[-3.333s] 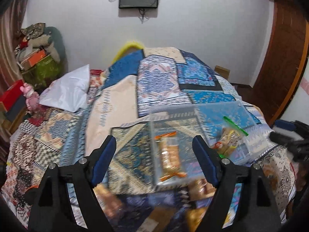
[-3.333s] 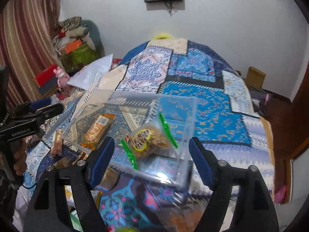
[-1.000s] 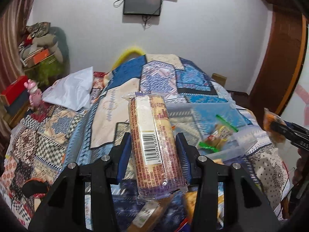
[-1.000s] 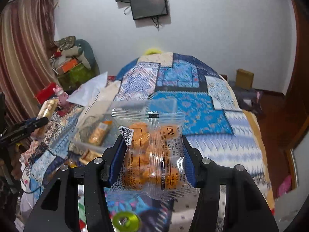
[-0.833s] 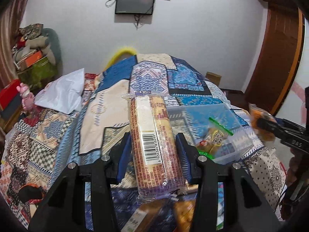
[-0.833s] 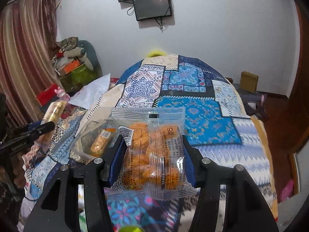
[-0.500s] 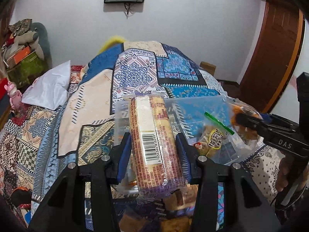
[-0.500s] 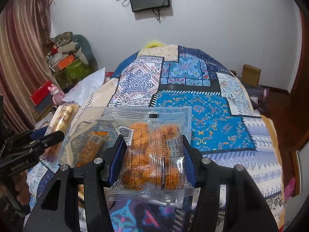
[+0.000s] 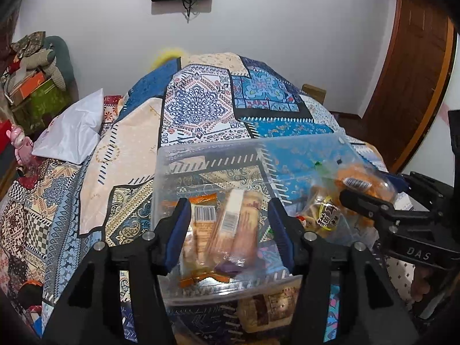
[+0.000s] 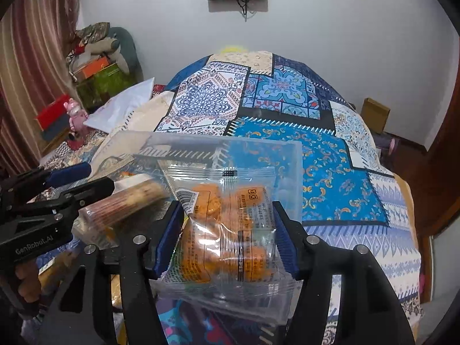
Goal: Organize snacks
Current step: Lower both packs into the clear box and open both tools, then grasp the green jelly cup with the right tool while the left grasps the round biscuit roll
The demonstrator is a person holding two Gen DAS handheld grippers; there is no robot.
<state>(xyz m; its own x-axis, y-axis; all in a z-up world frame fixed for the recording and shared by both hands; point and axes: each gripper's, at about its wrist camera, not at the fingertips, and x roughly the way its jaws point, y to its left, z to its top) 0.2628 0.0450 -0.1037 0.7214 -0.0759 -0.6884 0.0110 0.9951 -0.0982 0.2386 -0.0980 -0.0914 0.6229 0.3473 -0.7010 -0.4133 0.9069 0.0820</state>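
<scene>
A clear plastic box (image 9: pixel 212 149) sits on the patterned bedspread, also in the right wrist view (image 10: pixel 296 172). My left gripper (image 9: pixel 230 231) is open over the box; the long biscuit roll (image 9: pixel 238 227) lies blurred between its jaws inside the box, next to an orange-ended wafer pack (image 9: pixel 201 215). The roll also shows in the right wrist view (image 10: pixel 126 201). My right gripper (image 10: pixel 227 238) holds a clear bag of orange snacks (image 10: pixel 230 224) over the box's right part, seen too in the left wrist view (image 9: pixel 362 181). A green-sealed snack bag (image 9: pixel 325 212) lies in the box.
More snack packs (image 9: pixel 267 307) lie on the bed in front of the box. A white pillow (image 9: pixel 72 132) lies at the left, with a pink toy (image 10: pixel 73 112) and stacked boxes (image 10: pixel 97 72) beyond. A wooden door (image 9: pixel 414 72) is at the right.
Both grippers lowered over the box. My left gripper opened and the biscuit roll dropped into the box. My right gripper's jaws have widened slightly around the orange snack bag.
</scene>
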